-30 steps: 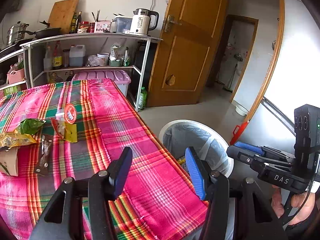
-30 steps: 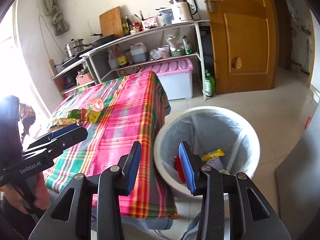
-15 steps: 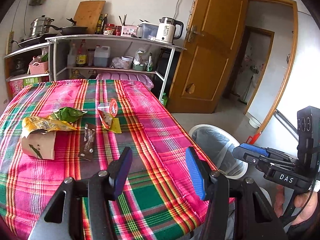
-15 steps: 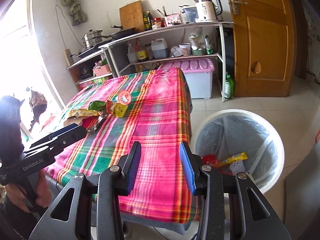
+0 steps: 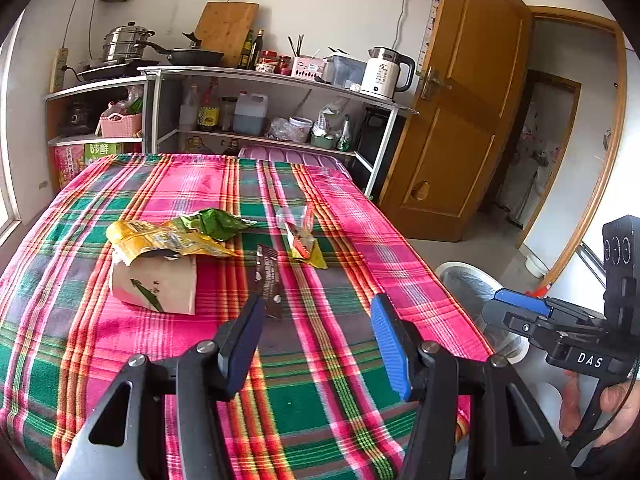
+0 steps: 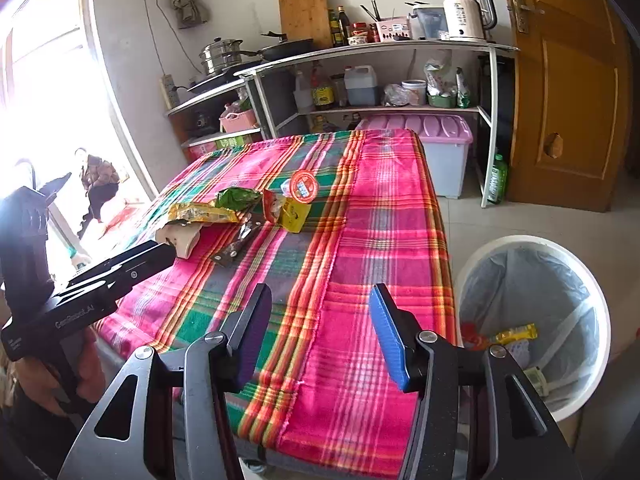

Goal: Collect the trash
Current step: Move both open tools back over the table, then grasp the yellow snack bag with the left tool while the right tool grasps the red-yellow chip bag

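Note:
Trash lies mid-table on the plaid cloth (image 5: 360, 240): a yellow snack bag (image 5: 168, 240) over a beige carton (image 5: 156, 284), a green wrapper (image 5: 216, 222), a dark wrapper (image 5: 269, 280), a yellow-red packet (image 5: 306, 246) and a red-lidded cup (image 6: 304, 184). My left gripper (image 5: 318, 308) hangs open and empty just short of the dark wrapper. My right gripper (image 6: 320, 296) is over the table's near right part, its jaws opening with nothing between them. The white lined bin (image 6: 528, 242), with some trash inside, stands on the floor right of the table.
Behind the table a metal shelf (image 5: 280, 76) carries pots, bottles and a kettle (image 5: 386, 72). A pink-lidded storage box (image 6: 424, 128) and a green bottle (image 6: 496, 180) sit by the wooden door (image 6: 568, 80). A person (image 6: 96, 176) is outside the bright window.
Both views have swung left, from the bin toward the trash on the table. The right gripper's jaws have widened; the left jaws keep the same gap.

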`<act>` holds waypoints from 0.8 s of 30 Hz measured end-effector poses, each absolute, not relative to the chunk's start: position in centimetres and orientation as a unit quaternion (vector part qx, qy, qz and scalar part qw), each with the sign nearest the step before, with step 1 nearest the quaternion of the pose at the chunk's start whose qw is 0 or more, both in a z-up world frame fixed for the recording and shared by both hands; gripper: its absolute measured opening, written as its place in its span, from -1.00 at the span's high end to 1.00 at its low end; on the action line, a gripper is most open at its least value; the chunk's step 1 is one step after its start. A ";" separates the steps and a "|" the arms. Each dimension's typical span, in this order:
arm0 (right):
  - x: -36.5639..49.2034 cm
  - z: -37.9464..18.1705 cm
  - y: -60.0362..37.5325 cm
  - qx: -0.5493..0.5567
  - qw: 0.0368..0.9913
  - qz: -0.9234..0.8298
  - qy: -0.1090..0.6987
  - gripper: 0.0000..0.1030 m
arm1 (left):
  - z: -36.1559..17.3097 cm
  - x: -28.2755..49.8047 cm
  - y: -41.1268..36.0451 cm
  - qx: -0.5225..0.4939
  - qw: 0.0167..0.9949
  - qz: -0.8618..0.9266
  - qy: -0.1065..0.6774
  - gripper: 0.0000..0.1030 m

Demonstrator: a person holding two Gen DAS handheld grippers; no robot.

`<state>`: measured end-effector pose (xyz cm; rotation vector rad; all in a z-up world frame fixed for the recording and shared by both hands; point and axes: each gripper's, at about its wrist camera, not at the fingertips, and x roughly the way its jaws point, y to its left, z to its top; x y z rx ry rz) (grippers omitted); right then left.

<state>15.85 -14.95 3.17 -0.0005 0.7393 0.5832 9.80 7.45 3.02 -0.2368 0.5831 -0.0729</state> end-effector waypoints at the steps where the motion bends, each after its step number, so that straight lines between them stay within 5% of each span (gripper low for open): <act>1: 16.0 3.2 -14.5 -0.003 0.891 0.284 0.355 -0.02 | 2.9 9.8 8.0 -0.120 0.950 -0.031 0.287 -0.11; 24: 22.1 0.8 -4.7 -0.049 0.870 0.321 0.372 -0.06 | -0.1 14.5 21.5 -0.204 0.924 0.058 0.318 -0.21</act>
